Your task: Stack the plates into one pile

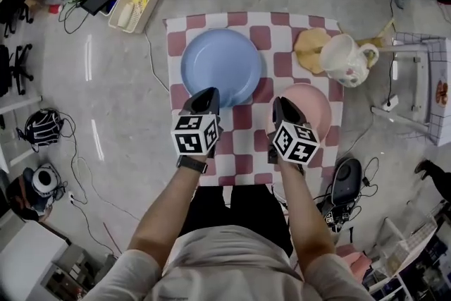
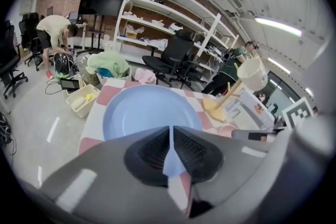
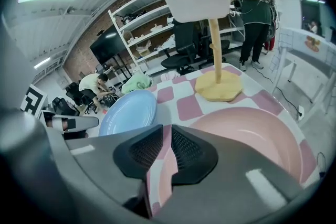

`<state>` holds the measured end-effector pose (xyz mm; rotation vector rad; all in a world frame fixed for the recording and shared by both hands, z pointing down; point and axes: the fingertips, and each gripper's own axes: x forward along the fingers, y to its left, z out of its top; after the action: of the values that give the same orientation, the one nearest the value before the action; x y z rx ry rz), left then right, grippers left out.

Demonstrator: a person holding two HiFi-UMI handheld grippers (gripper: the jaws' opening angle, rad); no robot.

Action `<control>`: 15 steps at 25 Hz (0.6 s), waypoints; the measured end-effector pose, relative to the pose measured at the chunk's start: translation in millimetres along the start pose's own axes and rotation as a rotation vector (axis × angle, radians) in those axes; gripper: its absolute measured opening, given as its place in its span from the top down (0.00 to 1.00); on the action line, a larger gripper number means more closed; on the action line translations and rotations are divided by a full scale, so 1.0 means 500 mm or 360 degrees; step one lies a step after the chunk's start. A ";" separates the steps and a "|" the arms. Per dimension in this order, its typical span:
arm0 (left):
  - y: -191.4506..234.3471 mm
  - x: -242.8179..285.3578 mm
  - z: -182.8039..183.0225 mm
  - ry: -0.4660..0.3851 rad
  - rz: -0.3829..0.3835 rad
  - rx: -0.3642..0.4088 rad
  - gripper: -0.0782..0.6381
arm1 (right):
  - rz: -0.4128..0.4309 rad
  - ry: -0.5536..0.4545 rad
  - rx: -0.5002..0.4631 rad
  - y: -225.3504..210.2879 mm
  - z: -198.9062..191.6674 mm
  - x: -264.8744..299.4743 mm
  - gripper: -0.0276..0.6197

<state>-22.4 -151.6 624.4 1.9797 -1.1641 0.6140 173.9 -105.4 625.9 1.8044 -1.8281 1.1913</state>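
Left gripper (image 1: 206, 91) is closed and empty at the blue plate's (image 1: 221, 63) near rim. Right gripper (image 1: 282, 101), jaws slightly apart, hovers over the pink plate's (image 1: 313, 106) near-left rim; I see no grip. Both plates lie apart on the checked cloth (image 1: 243, 116), with a mug stand (image 1: 344, 60) just behind the pink one.

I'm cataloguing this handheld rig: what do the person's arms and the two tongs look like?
The left tongs and right tongs are black with ribbed dark pads. Each carries a white cube printed with black square markers. A dark wristband circles the left wrist. The sleeves are short and pale beige.
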 end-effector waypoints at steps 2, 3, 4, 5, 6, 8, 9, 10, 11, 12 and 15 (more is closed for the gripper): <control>-0.032 0.001 -0.022 0.0031 -0.0048 0.0036 0.85 | -0.0027 -0.0012 0.0023 -0.012 -0.016 -0.024 0.87; -0.046 0.000 -0.034 0.0046 -0.0069 0.0051 0.85 | -0.0040 -0.0016 0.0033 -0.018 -0.025 -0.036 0.88; -0.060 -0.001 -0.046 0.0062 -0.0089 0.0062 0.85 | -0.0052 -0.0020 0.0042 -0.024 -0.034 -0.047 0.90; -0.075 -0.002 -0.059 0.0080 -0.0109 0.0075 0.85 | -0.0063 -0.0023 0.0053 -0.030 -0.043 -0.059 0.90; -0.089 -0.001 -0.072 0.0099 -0.0130 0.0091 0.86 | -0.0076 -0.0028 0.0065 -0.037 -0.052 -0.070 0.90; -0.119 0.001 -0.099 0.0140 -0.0175 0.0132 0.86 | -0.0109 -0.0039 0.0096 -0.053 -0.071 -0.093 0.92; -0.134 0.003 -0.113 0.0163 -0.0196 0.0153 0.86 | -0.0129 -0.0041 0.0116 -0.062 -0.083 -0.105 0.93; -0.147 0.004 -0.127 0.0187 -0.0216 0.0172 0.87 | -0.0150 -0.0042 0.0139 -0.072 -0.095 -0.116 0.94; -0.160 0.006 -0.141 0.0212 -0.0236 0.0188 0.87 | -0.0173 -0.0042 0.0164 -0.082 -0.109 -0.128 0.94; -0.171 0.007 -0.155 0.0235 -0.0255 0.0203 0.87 | -0.0197 -0.0041 0.0188 -0.093 -0.124 -0.140 0.94; -0.205 0.016 -0.189 0.0283 -0.0296 0.0233 0.88 | -0.0259 -0.0032 0.0242 -0.130 -0.164 -0.170 0.94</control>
<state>68.9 -49.0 650.7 2.0794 -0.8375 0.7780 221.2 20.3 636.4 2.0107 -1.6034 1.2838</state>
